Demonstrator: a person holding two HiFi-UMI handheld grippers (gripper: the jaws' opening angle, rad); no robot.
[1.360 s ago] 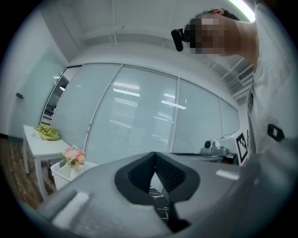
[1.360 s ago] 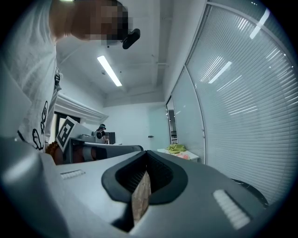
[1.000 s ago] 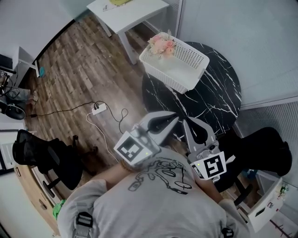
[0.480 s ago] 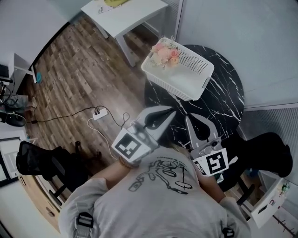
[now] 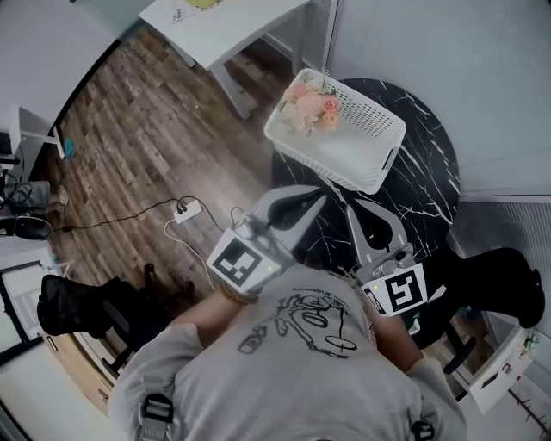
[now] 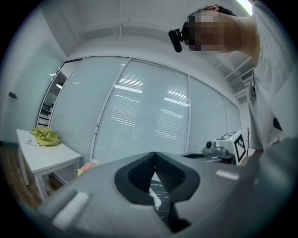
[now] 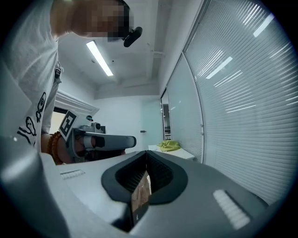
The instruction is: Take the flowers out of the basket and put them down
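Both clenched on nothing, the left hand-held gripper [image 5: 321,198] and right hand-held gripper [image 5: 349,207] point at the basket [image 5: 320,162] just ahead, flowers [image 5: 312,104] bunched in its far-left corner, nearer the left one.

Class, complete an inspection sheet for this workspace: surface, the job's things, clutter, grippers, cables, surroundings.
Surface: round black marble table, bearing the basket.
Job's things: pink flowers lie inside the white basket, at its end nearest the side table; not yet taken out.
Clutter: nothing seen.
Grippers: left gripper and right gripper both shut, empty, short of the basket.
Cables: power strip with leads on the wood floor.
Surroundings: white side table with green cloth; black chair; glass walls with blinds.
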